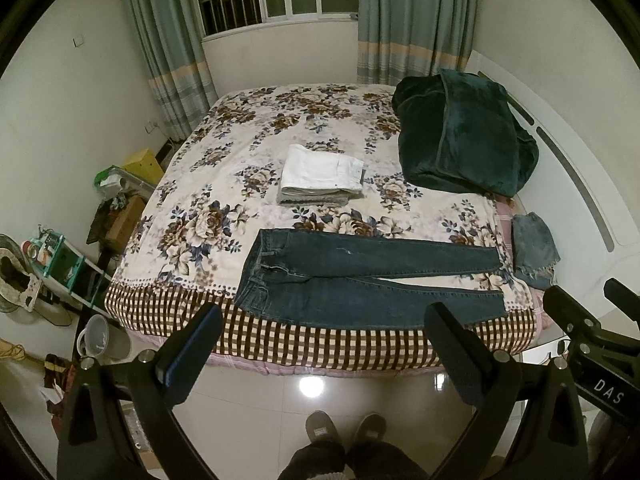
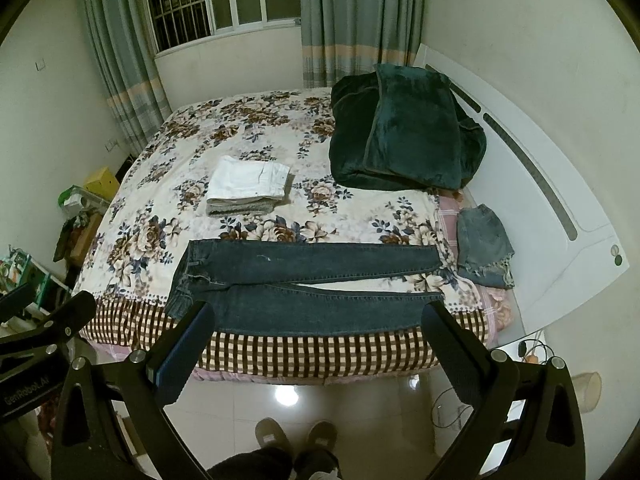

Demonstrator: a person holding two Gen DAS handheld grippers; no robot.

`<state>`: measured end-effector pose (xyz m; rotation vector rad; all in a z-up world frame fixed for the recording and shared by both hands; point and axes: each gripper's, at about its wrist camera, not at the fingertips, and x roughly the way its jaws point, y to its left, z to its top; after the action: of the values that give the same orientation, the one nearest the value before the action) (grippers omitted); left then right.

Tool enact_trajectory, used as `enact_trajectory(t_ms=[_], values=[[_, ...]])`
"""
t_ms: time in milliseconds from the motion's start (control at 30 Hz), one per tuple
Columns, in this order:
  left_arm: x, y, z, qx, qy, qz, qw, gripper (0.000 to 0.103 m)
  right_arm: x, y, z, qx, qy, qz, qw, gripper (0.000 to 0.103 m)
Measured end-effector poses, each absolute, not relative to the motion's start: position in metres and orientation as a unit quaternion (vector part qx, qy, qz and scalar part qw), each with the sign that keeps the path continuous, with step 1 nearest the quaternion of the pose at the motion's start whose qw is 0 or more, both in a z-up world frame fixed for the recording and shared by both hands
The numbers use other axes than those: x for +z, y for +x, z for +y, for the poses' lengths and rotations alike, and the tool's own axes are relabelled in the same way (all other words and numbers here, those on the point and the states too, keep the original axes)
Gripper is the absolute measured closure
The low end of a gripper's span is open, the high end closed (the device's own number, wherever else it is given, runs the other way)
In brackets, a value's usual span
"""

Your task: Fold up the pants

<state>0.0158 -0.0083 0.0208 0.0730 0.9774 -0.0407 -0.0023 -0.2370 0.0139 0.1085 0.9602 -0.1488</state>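
**Denim jeans flat on the bed, both grippers wide apart**

Floral bedspread (image 1: 224, 152) with a checked border fills both views. Only the left view catches the shelf (image 1: 72, 268) and bucket (image 1: 98, 336); the right shows floor cables (image 2: 532, 350). Dark jeans (image 1: 360, 276) lie unfolded along the near edge, legs slightly parted. Left gripper (image 1: 324, 328) and right gripper (image 2: 318, 326) hang empty above the floor.
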Motion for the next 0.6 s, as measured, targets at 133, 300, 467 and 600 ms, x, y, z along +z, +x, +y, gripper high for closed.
enact_trajectory(t_ms=[133,300,467,600], values=[[0.0204,0.0150,-0.0080,-0.019,0.035,0.469,0.882,0.000,0.0139,-0.0023,-0.2374,-0.071,0.052,0.462,0.883,0.000],[0.0209,0.0148,-0.0070,-0.021,0.034,0.470,0.882,0.000,0.0193,-0.0008,-0.2340,-0.071,0.053,0.463,0.882,0.000],[0.0201,0.0127,-0.0084,-0.019,0.034,0.468,0.883,0.000,0.0185,-0.0011,-0.2345,-0.071,0.052,0.462,0.882,0.000],[0.0203,0.0128,-0.0079,-0.019,0.035,0.469,0.883,0.000,0.0194,-0.0010,-0.2339,-0.071,0.052,0.462,0.882,0.000]])
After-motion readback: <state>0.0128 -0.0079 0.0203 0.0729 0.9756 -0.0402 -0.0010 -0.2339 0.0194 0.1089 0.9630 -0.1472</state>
